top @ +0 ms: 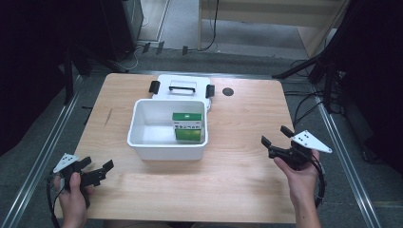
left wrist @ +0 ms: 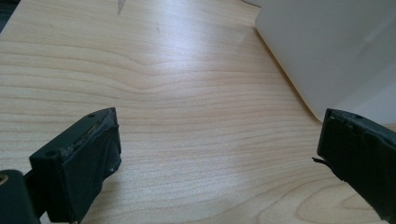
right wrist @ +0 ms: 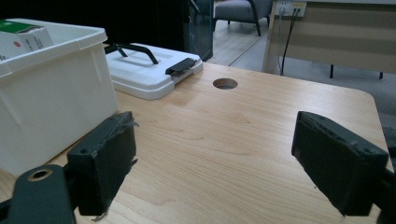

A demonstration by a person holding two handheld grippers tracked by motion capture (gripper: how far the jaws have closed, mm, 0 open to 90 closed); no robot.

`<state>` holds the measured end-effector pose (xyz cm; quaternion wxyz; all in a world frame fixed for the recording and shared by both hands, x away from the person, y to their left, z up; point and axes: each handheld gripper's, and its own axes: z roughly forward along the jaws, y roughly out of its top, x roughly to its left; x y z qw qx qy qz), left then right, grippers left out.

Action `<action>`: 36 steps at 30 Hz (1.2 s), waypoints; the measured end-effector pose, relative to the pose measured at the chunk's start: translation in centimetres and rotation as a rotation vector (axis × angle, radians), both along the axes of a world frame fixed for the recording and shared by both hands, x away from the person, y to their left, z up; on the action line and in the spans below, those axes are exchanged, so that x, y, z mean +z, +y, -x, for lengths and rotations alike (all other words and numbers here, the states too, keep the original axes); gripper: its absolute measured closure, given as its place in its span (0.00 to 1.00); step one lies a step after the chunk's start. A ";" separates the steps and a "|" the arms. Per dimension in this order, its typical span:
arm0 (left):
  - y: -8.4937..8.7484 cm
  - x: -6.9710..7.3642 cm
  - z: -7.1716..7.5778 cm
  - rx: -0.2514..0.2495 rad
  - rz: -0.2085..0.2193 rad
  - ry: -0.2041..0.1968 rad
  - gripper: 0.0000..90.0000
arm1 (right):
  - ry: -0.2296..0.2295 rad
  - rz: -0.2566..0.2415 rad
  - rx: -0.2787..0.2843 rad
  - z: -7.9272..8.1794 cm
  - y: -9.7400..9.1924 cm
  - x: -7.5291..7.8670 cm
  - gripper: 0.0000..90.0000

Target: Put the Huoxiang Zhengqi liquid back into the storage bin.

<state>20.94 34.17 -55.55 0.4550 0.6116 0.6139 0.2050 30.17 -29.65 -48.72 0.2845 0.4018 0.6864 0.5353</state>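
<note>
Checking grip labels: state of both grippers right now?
Left gripper: open, fingers apart, nothing between them, near the white bin.
Right gripper: open, fingers wide, nothing held, over the wooden table.

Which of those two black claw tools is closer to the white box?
The left gripper: its jaws sit just off the white bin's front left corner, while the right gripper is farther away on the bare table.

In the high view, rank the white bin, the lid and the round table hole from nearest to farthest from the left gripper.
1. White bin, table middle.
2. Lid, behind the bin.
3. Round hole, far side, right of the lid.
Left gripper sits at the near left corner.
</note>
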 end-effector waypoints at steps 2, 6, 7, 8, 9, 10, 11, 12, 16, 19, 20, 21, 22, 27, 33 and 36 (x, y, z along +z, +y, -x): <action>0.0 0.0 0.0 0.001 0.000 0.000 0.01 | -0.019 -0.001 -0.020 0.6 -0.5 -0.4 0.15; 0.0 0.0 0.0 0.001 0.001 -0.001 0.01 | -0.055 -0.022 -0.068 1.4 -1.6 -1.3 0.14; 0.0 0.0 0.0 0.002 0.000 -0.001 0.01 | -0.060 -0.019 -0.083 1.6 -1.7 -1.4 0.14; 0.0 0.0 0.0 0.001 0.001 0.001 0.01 | -0.064 -0.009 -0.106 1.7 -1.9 -1.6 0.14; 0.0 0.0 0.0 0.001 0.000 0.002 0.01 | -0.064 0.008 -0.124 2.0 -2.0 -1.9 0.14; 0.0 0.0 0.0 0.001 0.001 0.002 0.01 | -0.066 0.018 -0.136 2.1 -2.1 -2.1 0.14; 0.0 0.0 0.0 0.001 0.000 0.002 0.01 | -0.064 0.019 -0.138 2.3 -2.2 -2.3 0.14; 0.0 0.0 0.0 0.000 0.000 0.002 0.01 | -0.062 0.016 -0.136 2.5 -2.3 -2.5 0.14; 0.0 0.0 0.0 0.001 0.000 0.003 0.01 | -0.051 -0.007 -0.137 3.3 -2.9 -3.4 0.14; 0.0 0.0 0.0 0.001 0.000 0.002 0.01 | -0.037 -0.008 -0.136 3.9 -3.2 -4.2 0.14; 0.0 0.0 0.0 0.001 0.001 0.002 0.01 | -0.032 -0.012 -0.137 4.2 -3.3 -4.5 0.14; 0.0 0.0 0.0 0.001 0.000 0.003 0.01 | -0.030 -0.011 -0.137 4.4 -3.5 -4.7 0.14; 0.0 0.0 0.0 0.001 0.001 0.003 0.01 | -0.026 -0.011 -0.141 4.6 -3.6 -4.8 0.15; 0.0 0.0 0.0 0.002 0.001 0.003 0.01 | -0.019 -0.002 -0.135 5.7 -4.2 -5.3 0.15; 0.0 0.0 0.0 0.004 0.004 0.002 0.01 | -0.023 0.014 -0.131 6.8 -4.5 -5.6 0.16; 0.0 0.0 0.0 0.003 0.004 0.002 0.01 | -0.025 0.010 -0.136 7.2 -4.6 -5.7 0.16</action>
